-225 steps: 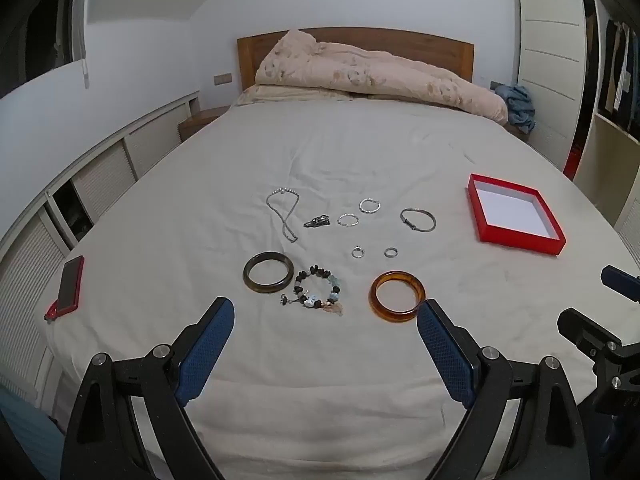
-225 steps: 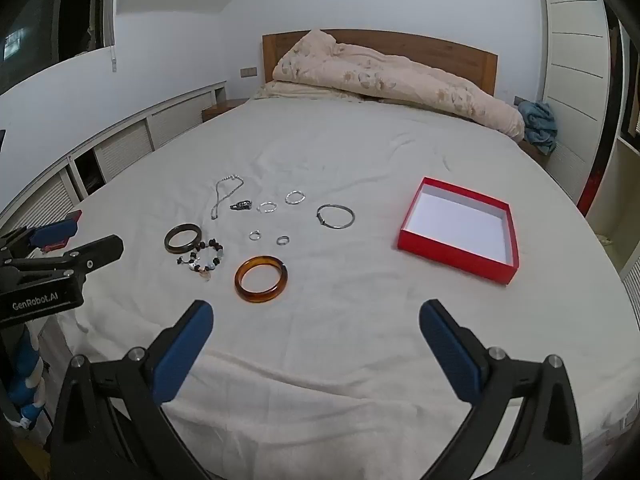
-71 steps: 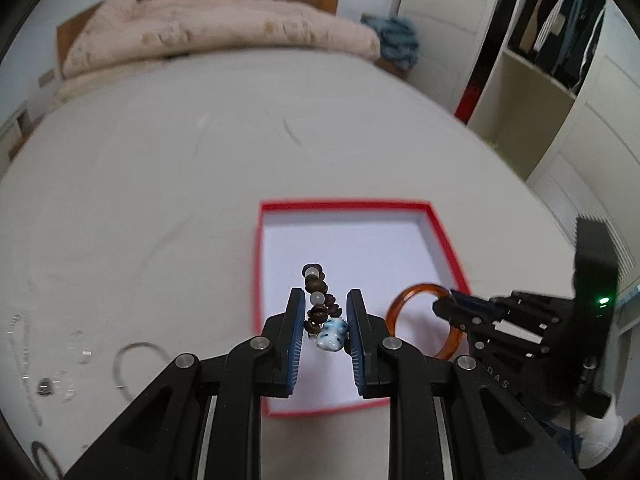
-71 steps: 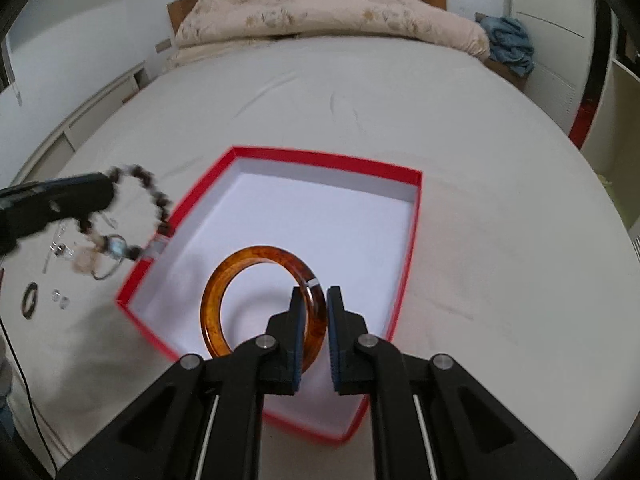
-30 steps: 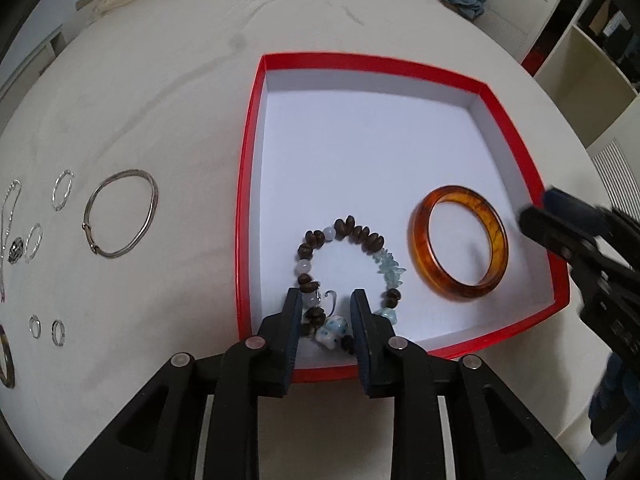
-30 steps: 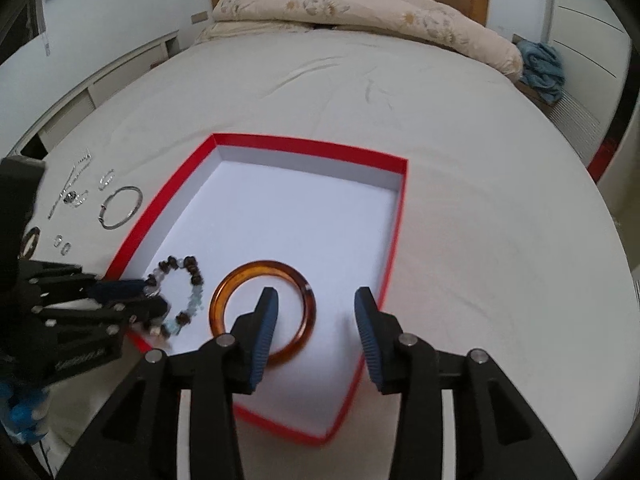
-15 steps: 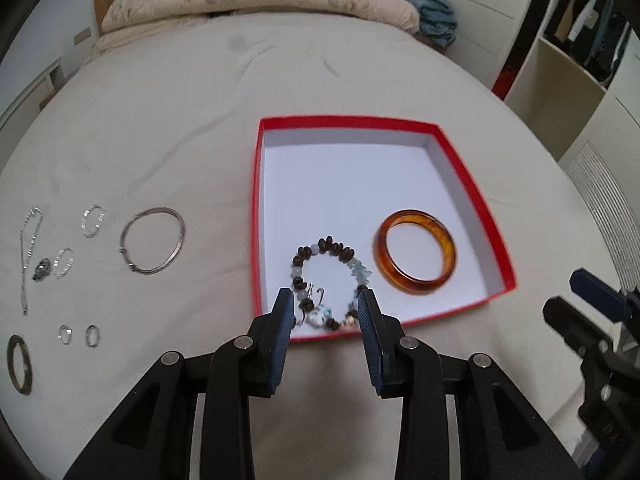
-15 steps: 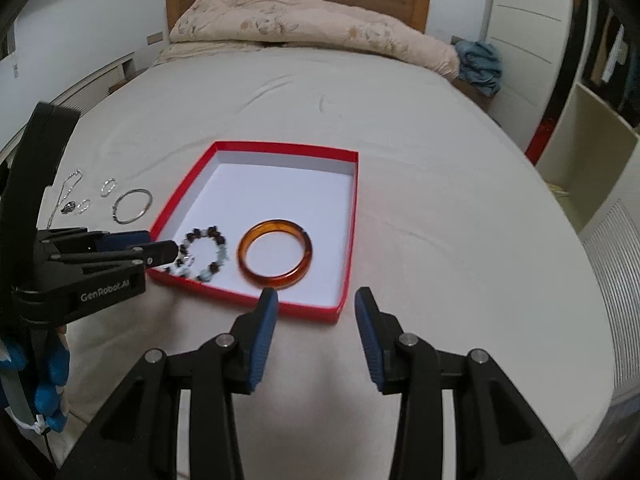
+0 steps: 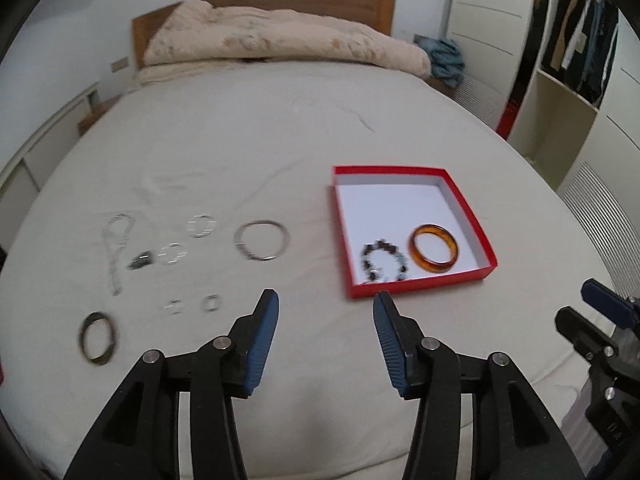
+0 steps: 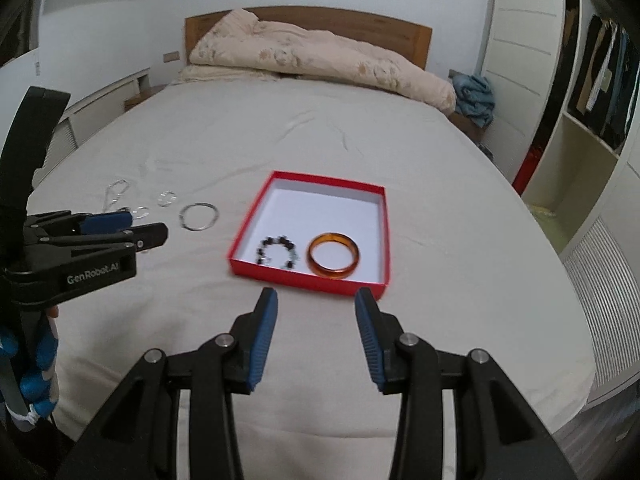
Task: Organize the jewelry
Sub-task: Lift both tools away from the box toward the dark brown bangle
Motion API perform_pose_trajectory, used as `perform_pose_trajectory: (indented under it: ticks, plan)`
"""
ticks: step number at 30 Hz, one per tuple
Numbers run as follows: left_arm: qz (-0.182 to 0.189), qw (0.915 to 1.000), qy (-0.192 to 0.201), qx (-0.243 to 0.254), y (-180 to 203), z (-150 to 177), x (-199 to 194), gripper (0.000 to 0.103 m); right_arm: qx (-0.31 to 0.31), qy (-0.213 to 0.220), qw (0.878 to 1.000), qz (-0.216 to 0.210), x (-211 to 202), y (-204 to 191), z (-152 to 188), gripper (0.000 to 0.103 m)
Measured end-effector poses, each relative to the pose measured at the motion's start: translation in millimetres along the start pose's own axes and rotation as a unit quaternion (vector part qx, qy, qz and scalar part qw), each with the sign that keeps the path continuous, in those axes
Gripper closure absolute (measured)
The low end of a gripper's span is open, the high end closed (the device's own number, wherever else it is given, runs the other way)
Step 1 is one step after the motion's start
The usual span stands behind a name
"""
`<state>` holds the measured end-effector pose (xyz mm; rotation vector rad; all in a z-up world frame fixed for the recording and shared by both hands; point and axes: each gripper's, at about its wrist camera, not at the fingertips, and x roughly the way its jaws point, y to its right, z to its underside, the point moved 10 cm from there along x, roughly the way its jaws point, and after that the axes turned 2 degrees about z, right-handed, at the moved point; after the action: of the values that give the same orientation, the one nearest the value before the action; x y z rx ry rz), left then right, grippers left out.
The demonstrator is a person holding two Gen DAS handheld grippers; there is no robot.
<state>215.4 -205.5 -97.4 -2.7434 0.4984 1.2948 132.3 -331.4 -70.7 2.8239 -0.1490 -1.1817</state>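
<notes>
A red box (image 9: pixel 472 216) (image 10: pixel 384 232) lies on the bed. Inside it are an amber bangle (image 9: pixel 435 248) (image 10: pixel 333 261) and a beaded bracelet (image 9: pixel 383 262) (image 10: pixel 278 255). Left of the box on the sheet lie a silver bangle (image 9: pixel 261 240) (image 10: pixel 199 216), a chain necklace (image 9: pixel 117 246), small silver hoops (image 9: pixel 201 225), two small rings (image 9: pixel 211 303) and a dark bangle (image 9: pixel 97 338). My left gripper (image 9: pixel 326 332) is open and empty, in front of the box and rings. My right gripper (image 10: pixel 316 332) is open and empty, just before the box's near edge.
The white bed sheet (image 9: pixel 280 140) fills the view, with a rolled beige duvet (image 9: pixel 280 46) at the wooden headboard. White wardrobes and open shelves (image 10: pixel 580 128) stand to the right. The bed's near edge is just below both grippers.
Both grippers have drawn back from the box and risen, and their jaws have opened wider. The beaded bracelet and amber bangle stay in the box. The left gripper has turned toward the loose jewelry.
</notes>
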Motion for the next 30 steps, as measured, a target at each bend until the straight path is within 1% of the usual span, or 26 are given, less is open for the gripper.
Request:
perform_pose_trajectory:
  ticks: [1, 6, 8, 19, 24, 30]
  plan:
    - [-0.008, 0.9999, 0.005, -0.006, -10, 2, -8, 0.048, -0.004, 0.004, 1.0, -0.002, -6, -6, -1, 0.064]
    - [-0.038, 0.9987, 0.025, -0.025, -48, 16, -44, 0.044, -0.017, 0.022, 1.0, -0.012, -29, -29, -8, 0.064]
    - [-0.047, 0.998, 0.029, -0.031, -59, 21, -52, 0.041, -0.022, 0.029, 0.999, -0.016, -37, -38, -9, 0.064]
    - [-0.074, 0.9937, 0.048, -0.07, -119, 47, -96, 0.041, -0.059, 0.05, 0.996, -0.033, -70, -89, -16, 0.064]
    - [-0.087, 0.9912, 0.054, -0.084, -143, 57, -108, 0.041, -0.076, 0.056, 0.995, -0.039, -78, -112, -19, 0.064]
    - [-0.094, 0.9886, 0.052, -0.105, -171, 71, -113, 0.041, -0.097, 0.055, 0.993, -0.047, -81, -135, -20, 0.064]
